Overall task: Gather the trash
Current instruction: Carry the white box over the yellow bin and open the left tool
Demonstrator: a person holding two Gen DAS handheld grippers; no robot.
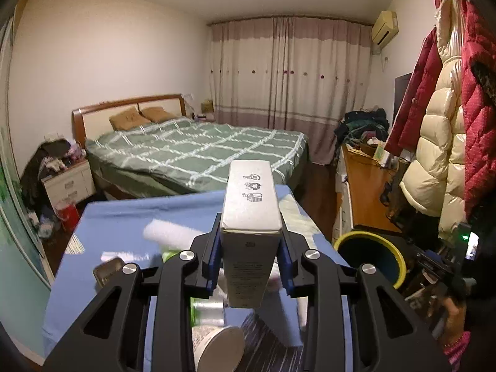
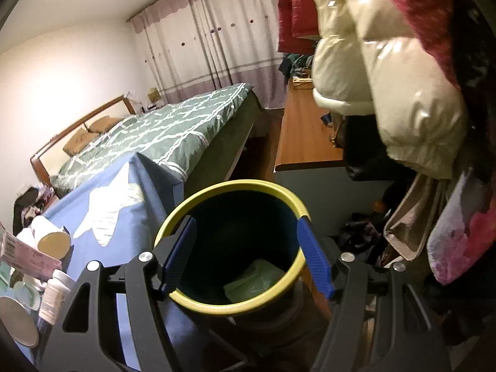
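a bed (image 1: 198, 152) with a green checked cover and two brown pillows (image 1: 139, 117) stands against the far wall, under a curved wooden headboard (image 1: 130, 105). pale curtains (image 1: 288, 71) with a mauve band hang shut behind it. a white nightstand (image 1: 69, 184) heaped with clothes sits beside the bed. an air conditioner (image 1: 385, 26) is mounted high on the wall. a cream puffer coat (image 1: 437, 167) hangs between red jackets (image 1: 479, 117). a long wooden sideboard (image 2: 305, 136) runs beneath them, cluttered at its far end.
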